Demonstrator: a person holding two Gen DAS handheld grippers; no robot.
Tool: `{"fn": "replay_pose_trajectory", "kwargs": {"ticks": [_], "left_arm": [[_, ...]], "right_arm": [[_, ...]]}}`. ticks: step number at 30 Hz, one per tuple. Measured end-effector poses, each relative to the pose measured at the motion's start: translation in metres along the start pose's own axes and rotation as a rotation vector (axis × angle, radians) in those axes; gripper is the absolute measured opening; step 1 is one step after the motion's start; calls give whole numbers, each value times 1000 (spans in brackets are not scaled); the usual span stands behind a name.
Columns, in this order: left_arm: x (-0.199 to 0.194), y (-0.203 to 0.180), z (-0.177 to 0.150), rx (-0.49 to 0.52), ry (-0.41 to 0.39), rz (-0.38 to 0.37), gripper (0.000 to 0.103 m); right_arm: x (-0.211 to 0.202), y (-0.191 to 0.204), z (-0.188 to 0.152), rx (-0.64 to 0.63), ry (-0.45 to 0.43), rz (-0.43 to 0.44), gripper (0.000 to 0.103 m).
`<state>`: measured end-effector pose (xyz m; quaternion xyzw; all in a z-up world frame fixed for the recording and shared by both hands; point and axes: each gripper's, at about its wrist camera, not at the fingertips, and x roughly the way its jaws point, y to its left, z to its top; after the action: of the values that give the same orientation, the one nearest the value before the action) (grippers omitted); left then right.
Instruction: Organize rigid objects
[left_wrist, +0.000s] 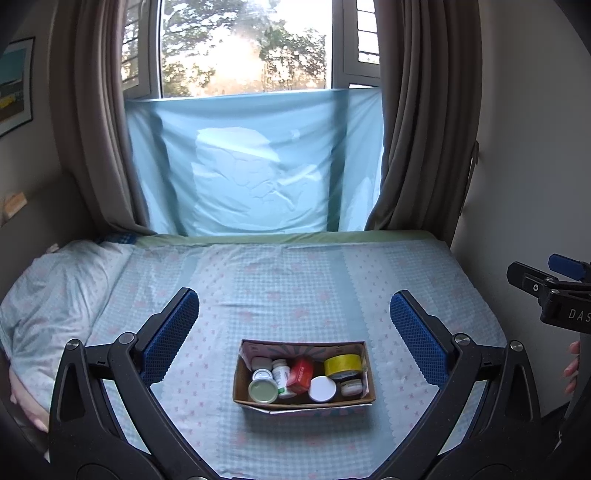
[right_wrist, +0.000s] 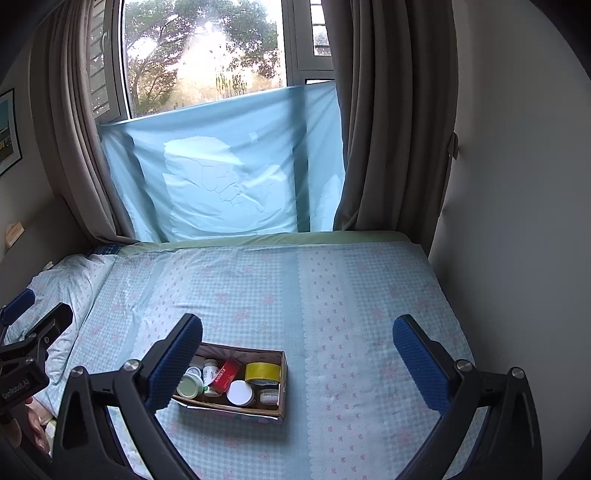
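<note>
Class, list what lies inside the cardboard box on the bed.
Inside the cardboard box: a yellow tape roll, a red carton, a white pill bottle, a green-lidded jar, a white-lidded jar and a small jar. The box floor beneath them is hidden.

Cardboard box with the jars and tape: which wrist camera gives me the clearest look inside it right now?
The left wrist view. The cardboard box sits centred between the open fingers, all its contents unobstructed. In the right wrist view the box lies off to the left, and that gripper's left finger covers its near-left corner.
</note>
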<state>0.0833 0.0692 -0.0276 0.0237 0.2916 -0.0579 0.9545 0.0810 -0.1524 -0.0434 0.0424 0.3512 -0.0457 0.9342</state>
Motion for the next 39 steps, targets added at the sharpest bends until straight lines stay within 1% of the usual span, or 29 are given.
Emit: {"fn": "replay_pose_trajectory", "kwargs": {"ticks": [11,17,27,30,33,36,39], "left_arm": [[-4,-2,-3,-8,-5,5,103],[-6,-5,-4,5,-13,13,103],[-7,-5,-6,-10,-16,-8,103],[-9,-6,-5,-6,-29,24,103],[-13,-8,-5,5,-67,56,103],[-18,-11,-4,16,-99,62,103],[-16,-15,-4,23,-96,74,103]], "right_arm": [[-2,0,0,2,-2,1,103],[-4,-1,1,0,-4,3,103],[-8,-2,5,5,-12,-2,103],[-9,-3,6,7,-14,-3,103],[-8,-3,6,8,-17,-3,103],[-9,-4,6,8,-18,-4,103],[-8,-4,6,10,-17,-3,103]]}}
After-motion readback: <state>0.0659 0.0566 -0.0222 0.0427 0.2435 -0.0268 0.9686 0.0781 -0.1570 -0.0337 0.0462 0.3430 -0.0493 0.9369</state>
